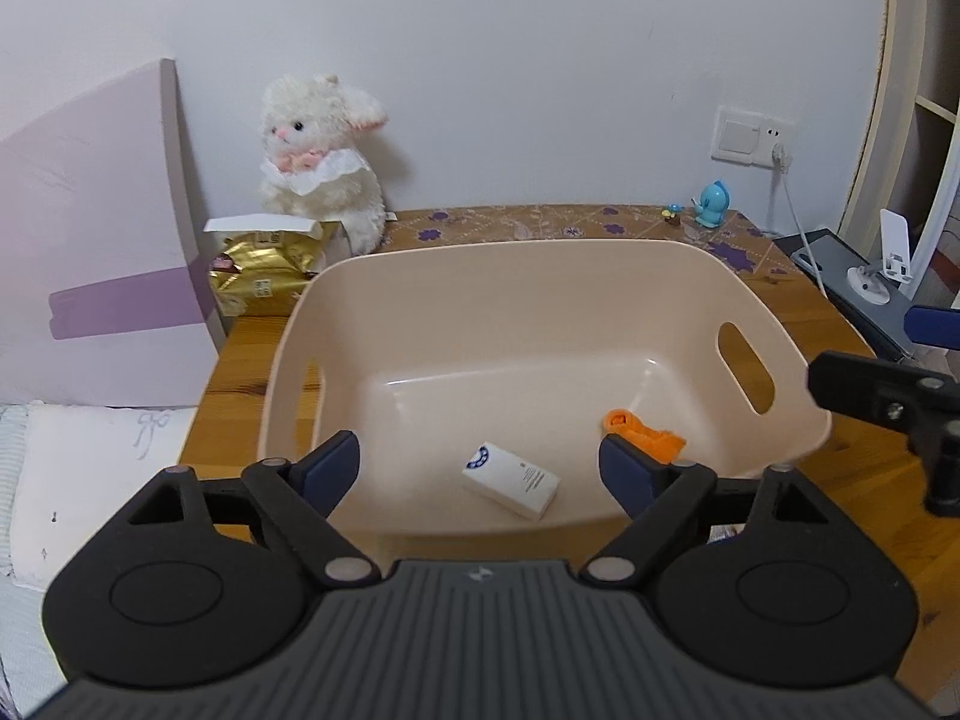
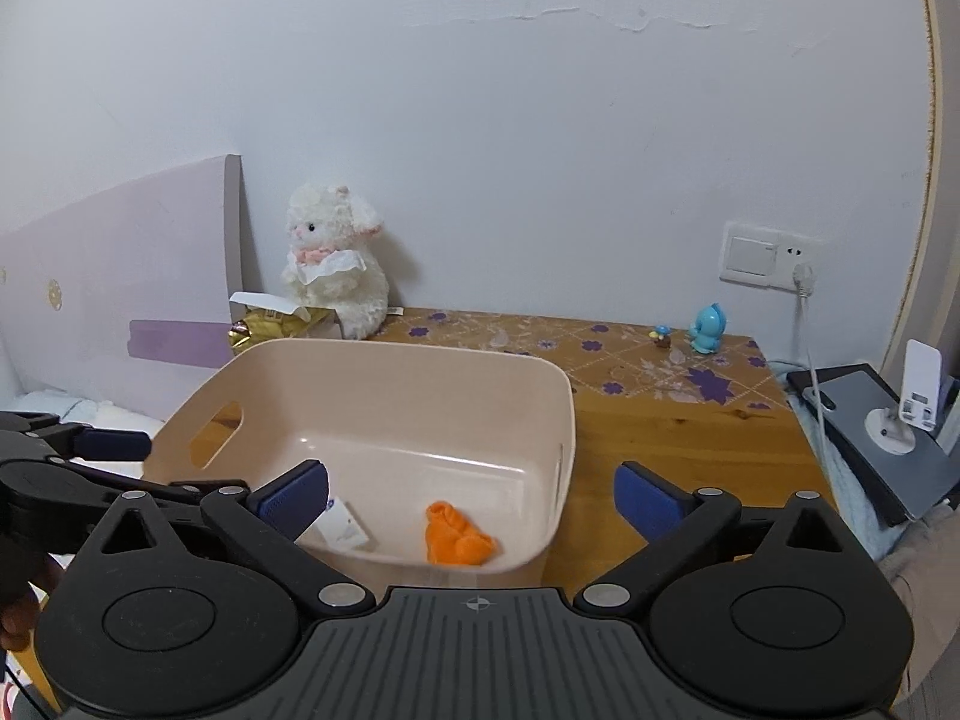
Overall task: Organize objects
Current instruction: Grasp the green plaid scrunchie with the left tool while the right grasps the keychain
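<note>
Wooden table (image 1: 852,516) carries a beige plastic basin (image 1: 480,288) with handle slots. On the basin's floor lie a white tissue pack (image 1: 510,479) and, apart from it, an orange cloth (image 2: 457,539). Left gripper (image 1: 480,471) and right gripper (image 2: 471,495) both stand wide apart, empty, above its near rim.

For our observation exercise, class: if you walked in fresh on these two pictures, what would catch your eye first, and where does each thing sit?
The big peach plastic basket on the wooden table dominates, with a bright orange cloth and a small white box lying apart on its floor. A fluffy white plush rabbit sits against the wall behind it. Up close, the left gripper and right gripper stand open and empty.
</note>
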Tool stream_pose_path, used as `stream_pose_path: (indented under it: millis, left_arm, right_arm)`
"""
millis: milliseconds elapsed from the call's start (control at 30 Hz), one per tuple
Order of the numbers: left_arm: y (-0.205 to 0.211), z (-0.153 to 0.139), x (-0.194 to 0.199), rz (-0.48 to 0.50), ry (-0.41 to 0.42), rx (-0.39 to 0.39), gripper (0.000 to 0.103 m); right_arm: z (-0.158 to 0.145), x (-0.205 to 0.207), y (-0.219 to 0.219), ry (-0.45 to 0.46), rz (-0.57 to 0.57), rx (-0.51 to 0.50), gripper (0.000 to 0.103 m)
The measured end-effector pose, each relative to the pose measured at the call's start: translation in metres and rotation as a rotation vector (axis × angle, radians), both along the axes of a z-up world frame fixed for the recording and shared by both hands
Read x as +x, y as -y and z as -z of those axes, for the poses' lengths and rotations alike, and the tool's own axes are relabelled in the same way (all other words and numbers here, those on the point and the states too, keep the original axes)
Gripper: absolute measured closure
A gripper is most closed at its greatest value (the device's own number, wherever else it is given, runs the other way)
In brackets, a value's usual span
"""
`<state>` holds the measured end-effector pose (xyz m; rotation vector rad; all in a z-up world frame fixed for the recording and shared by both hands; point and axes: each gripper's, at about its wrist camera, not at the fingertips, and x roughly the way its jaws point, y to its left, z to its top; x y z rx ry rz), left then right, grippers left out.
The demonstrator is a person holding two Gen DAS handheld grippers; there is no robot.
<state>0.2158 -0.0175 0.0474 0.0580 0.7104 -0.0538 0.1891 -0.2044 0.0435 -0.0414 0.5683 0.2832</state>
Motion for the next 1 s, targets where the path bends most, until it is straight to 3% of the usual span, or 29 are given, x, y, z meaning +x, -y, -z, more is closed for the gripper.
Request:
stream_pose_path:
  millis: [367,1000]
  left_arm:
    - [-0.022,0.008,-0.049,-0.024,-0.001,0.015,0.014]
    - [-0.05,0.089,-0.052,-0.048,-0.194,0.051,0.014]
  right_arm:
    - [0.035,-0.021,0.019,-0.088,0.023,-0.064,0.0]
    - [0.111,0.0,0.034,-0.206,0.043,-0.22,0.0]
